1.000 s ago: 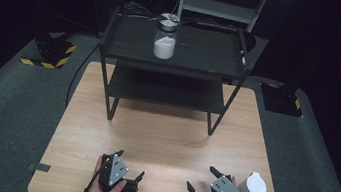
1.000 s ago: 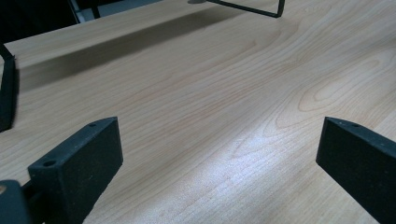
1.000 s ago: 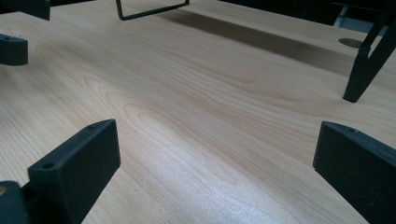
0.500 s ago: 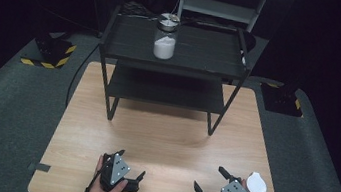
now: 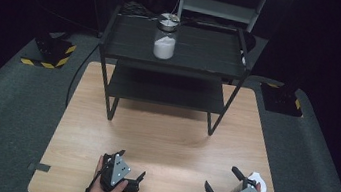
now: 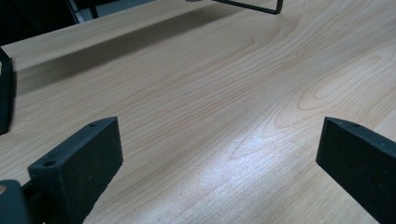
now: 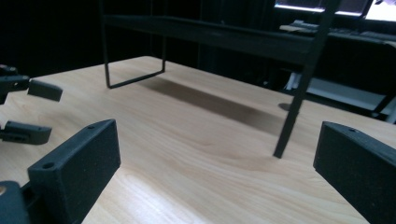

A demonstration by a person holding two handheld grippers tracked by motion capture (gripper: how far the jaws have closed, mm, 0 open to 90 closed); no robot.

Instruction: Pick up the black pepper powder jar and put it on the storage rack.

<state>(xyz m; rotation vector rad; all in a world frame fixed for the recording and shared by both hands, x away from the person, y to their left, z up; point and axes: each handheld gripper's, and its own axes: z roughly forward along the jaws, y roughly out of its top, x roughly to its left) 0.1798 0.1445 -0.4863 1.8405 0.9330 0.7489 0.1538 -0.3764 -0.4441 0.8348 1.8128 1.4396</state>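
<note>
High view showed us at the near edge of the wooden table (image 5: pixel 167 141), with the left gripper (image 5: pixel 133 181) resting low over bare boards and the right gripper (image 5: pixel 221 184) at the near right corner, just beside a small white-lidded container (image 5: pixel 256 180) that stood behind its grey plate; whether the two touched, we could not tell. Both tools had their jaws spread wide with nothing between them, as the left gripper view and the right gripper view confirmed. We judged the work in hand to be taking up that container, so the right tool needed to swing round until its jaws faced the container squarely, straddle its body below the lid, and close gently, since a light little pot so near the table edge could be nudged off. The left tool could stay clear or steady it. Farther off, a glass jar (image 5: pixel 165 37) with a metal lid and white powder in its lower part sat on the top tier of a black metal shelf (image 5: pixel 205 50). The table had a smooth, pale grain with a soft sheen; the jaws were matte black blocks.
</note>
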